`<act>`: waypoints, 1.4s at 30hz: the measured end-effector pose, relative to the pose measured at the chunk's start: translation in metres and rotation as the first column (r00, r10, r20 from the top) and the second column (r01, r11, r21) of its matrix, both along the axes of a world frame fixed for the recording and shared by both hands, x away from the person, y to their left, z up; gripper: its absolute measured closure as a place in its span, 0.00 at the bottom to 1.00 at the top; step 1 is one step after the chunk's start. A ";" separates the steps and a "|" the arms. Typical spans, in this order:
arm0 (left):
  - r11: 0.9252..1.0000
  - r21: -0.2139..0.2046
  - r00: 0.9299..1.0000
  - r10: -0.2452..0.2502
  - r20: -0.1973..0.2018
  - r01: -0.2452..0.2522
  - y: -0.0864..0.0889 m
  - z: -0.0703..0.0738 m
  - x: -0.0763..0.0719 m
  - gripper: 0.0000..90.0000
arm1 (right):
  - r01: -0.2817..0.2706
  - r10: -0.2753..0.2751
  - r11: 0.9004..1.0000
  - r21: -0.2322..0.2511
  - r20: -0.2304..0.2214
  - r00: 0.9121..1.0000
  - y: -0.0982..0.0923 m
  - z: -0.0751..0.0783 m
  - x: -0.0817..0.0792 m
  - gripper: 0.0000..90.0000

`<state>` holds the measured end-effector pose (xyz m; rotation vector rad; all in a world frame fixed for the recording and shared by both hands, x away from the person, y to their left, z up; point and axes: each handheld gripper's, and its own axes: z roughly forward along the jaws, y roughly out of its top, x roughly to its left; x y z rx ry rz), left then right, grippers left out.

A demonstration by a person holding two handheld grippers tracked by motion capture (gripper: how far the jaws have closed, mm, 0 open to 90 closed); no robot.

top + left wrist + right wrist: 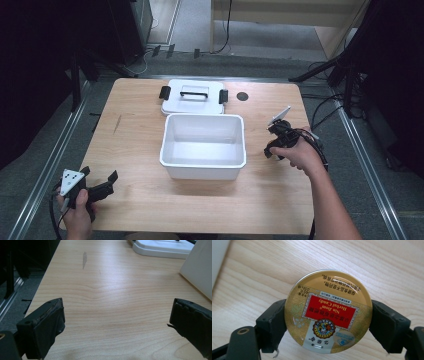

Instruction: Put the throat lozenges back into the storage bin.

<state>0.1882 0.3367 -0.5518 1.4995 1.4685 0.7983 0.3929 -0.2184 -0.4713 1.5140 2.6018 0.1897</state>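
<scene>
A round golden candy tin (pixel 329 312) with a red "Herbal Candy" label sits between the jaws of my right gripper (pixel 328 315), which is shut on its rim just above the wooden table. In the high view my right gripper (pixel 274 145) hovers right of an empty white plastic bin (pixel 202 118). The bin's white lid (pixel 192 102), with a black handle and black clips, lies flat behind the bin. My left gripper (pixel 99 174) is at the table's front left corner, open and empty. The left gripper (pixel 117 307) looks across bare wood, with the bin wall (pixel 200 272) and lid (pixel 162 247) beyond.
The light wooden table (pixel 130 140) has a small dark round hole (pixel 242 96) near its back right. A grey scuff mark (pixel 84 259) marks the left side. Metal floor rails and dark stands flank the table. The bin's edge (pixel 218 255) shows beside the tin.
</scene>
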 end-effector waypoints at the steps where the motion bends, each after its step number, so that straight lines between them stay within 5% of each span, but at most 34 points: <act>1: 1.000 0.001 1.000 0.000 -0.001 0.000 0.000 0.000 0.000 0.00 | -0.008 0.008 1.000 0.000 0.004 1.000 0.000 0.002 0.000 0.23; 8: 1.000 0.001 1.000 0.001 -0.001 -0.001 0.000 0.000 0.000 0.00 | -0.120 0.120 0.993 -0.006 0.036 0.992 0.007 0.020 -0.005 0.23; 33: 1.000 -0.006 1.000 0.002 -0.006 -0.002 0.000 0.000 0.000 0.00 | -0.242 0.241 0.970 -0.001 0.090 0.966 0.028 0.091 -0.015 0.23; 42: 1.000 -0.005 1.000 0.003 -0.002 -0.003 0.000 0.000 0.000 0.00 | -0.296 0.296 0.955 -0.013 0.105 0.949 0.046 0.109 -0.020 0.23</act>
